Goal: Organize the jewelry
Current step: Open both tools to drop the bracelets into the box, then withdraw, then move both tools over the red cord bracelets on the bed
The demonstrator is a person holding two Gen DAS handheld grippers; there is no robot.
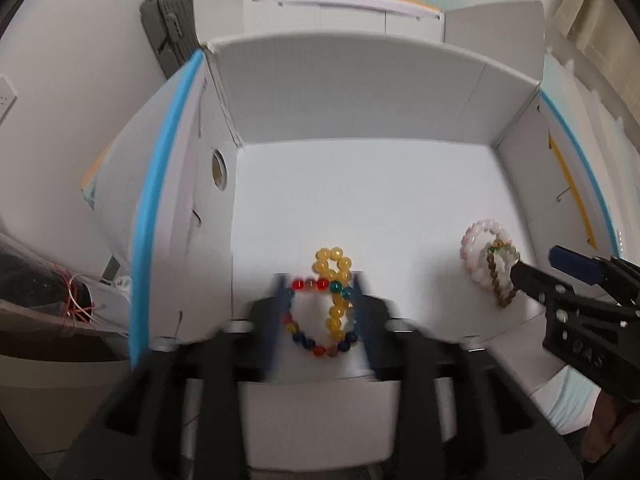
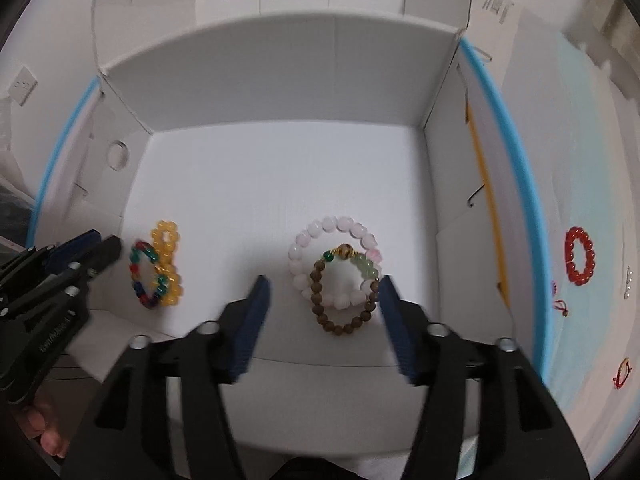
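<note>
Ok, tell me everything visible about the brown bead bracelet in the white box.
The brown bead bracelet is a closed loop of small, dull, wood-like brown beads, with a run of pale green beads, one dark green bead and a gold-coloured bead at its far side. It lies flat on the floor of the white box, overlapping the near part of the pink bead bracelet. The open right claw straddles it; whether a finger touches it is unclear.
</note>
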